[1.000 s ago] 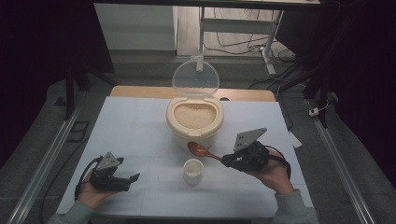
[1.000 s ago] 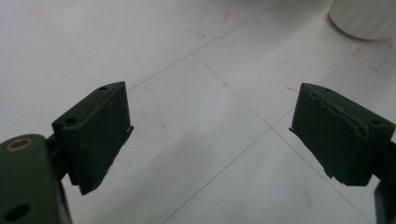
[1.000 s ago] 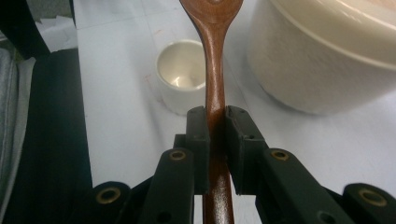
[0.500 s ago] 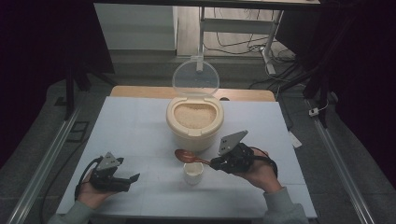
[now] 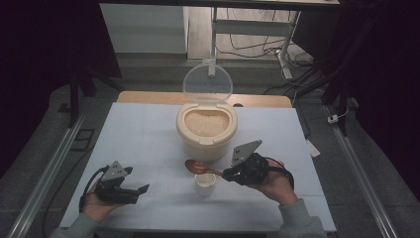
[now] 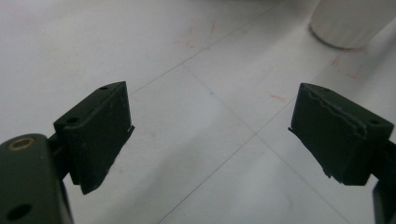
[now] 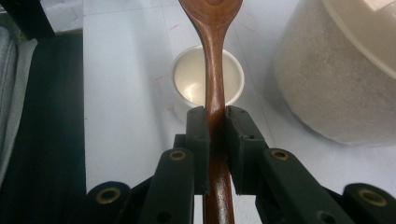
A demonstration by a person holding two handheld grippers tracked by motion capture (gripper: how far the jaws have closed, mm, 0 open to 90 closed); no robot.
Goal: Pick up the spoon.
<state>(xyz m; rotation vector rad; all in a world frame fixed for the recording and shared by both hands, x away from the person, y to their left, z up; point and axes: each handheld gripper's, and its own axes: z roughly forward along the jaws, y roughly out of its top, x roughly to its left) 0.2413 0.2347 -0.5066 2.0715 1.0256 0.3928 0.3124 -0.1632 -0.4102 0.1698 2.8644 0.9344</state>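
My right gripper [image 5: 227, 174] [image 7: 215, 126] is shut on the handle of a brown wooden spoon [image 5: 196, 166] [image 7: 214, 60]. The spoon lies about level and passes over a small white cup [image 5: 205, 184] [image 7: 187, 79], its bowl reaching just past the cup's left side. The cup looks empty in the right gripper view. Behind them stands a cream rice tub [image 5: 206, 134] [image 7: 341, 79] full of rice, its clear lid [image 5: 207, 82] raised. My left gripper [image 5: 141, 193] [image 6: 210, 135] rests low at the table's front left, open with nothing between its jaws. The cup's base [image 6: 348, 21] shows ahead of it.
The white tabletop [image 5: 143, 129] has bare room left of the tub and between the two grippers. A wooden strip [image 5: 148, 97] runs along the far edge. Metal rails [image 5: 44, 173] flank the table, and cables lie on the floor behind.
My right gripper has carried the spoon leftward, from beside the tub's front to over the cup; most of that happened in the first half second. The left gripper has stayed put.
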